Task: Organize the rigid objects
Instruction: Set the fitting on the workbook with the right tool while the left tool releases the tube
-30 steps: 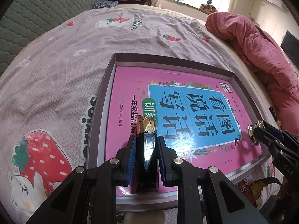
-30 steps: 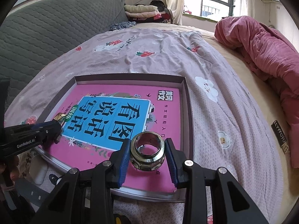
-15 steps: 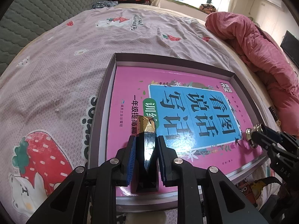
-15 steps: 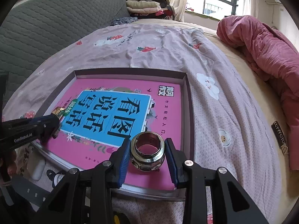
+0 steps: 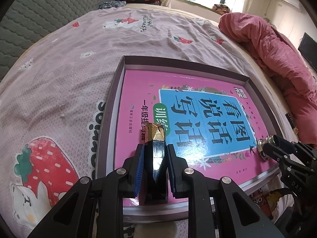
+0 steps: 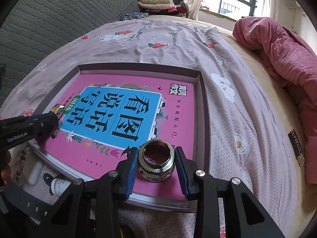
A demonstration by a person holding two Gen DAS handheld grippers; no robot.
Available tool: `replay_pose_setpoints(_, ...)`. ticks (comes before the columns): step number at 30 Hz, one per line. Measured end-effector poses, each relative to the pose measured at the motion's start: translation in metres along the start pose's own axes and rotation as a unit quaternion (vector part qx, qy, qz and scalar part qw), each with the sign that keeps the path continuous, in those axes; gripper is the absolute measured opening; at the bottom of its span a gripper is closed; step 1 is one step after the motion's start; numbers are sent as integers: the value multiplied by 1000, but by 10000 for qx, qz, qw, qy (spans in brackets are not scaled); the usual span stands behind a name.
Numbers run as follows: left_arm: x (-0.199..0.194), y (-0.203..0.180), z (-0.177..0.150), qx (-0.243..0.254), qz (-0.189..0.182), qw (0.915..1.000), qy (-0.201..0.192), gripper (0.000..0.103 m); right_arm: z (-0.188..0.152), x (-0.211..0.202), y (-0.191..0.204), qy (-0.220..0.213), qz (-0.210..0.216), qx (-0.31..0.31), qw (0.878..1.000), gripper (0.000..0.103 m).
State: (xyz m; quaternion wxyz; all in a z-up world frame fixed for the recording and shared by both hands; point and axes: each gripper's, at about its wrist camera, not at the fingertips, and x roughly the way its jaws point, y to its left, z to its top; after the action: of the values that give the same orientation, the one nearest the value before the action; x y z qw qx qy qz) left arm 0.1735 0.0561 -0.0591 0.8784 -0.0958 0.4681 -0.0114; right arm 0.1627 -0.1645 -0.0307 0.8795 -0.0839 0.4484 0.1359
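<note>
You held your left hand-held gripper (image 5: 154, 164) clamped on a slim black faceted case with a gold tip (image 5: 155, 154), its blue pads pressed against the flat sides so the gold end stuck out ahead over the near left part of the tray. Your right hand-held gripper (image 6: 156, 165) gripped a short, hollow chrome metal pipe fitting (image 6: 156, 163) across its round body, the open mouth turned up, which kept the pads on the widest and steadiest part. Both pieces hovered over, or perhaps just touched, the glossy pink book with a blue title panel (image 6: 122, 117) that lay flat inside the shallow grey cardboard tray (image 6: 204, 107) on the pink strawberry-print bedsheet (image 5: 59, 91); I could not tell which. You seemed to be bringing each to its own side of the tray, well apart, so that neither would knock the other when set down. The fitting looked likely to roll if laid on its side.
</note>
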Motion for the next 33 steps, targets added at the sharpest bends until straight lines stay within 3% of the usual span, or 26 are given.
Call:
replay_pose_setpoints(16,-6,4,-3,-98,55,9999,81,22,3,-5,-7,-61,135,210,9997,38)
replay_pose_setpoints(21,-9,0,-2,-16,74,9999,91,22,4,-7,-10,-89,85,272,9996,48)
replay_pose_setpoints(33,-11,2,-3,-44,49,9999,105,23,11,-30,-22,-674,250,648,9953,52)
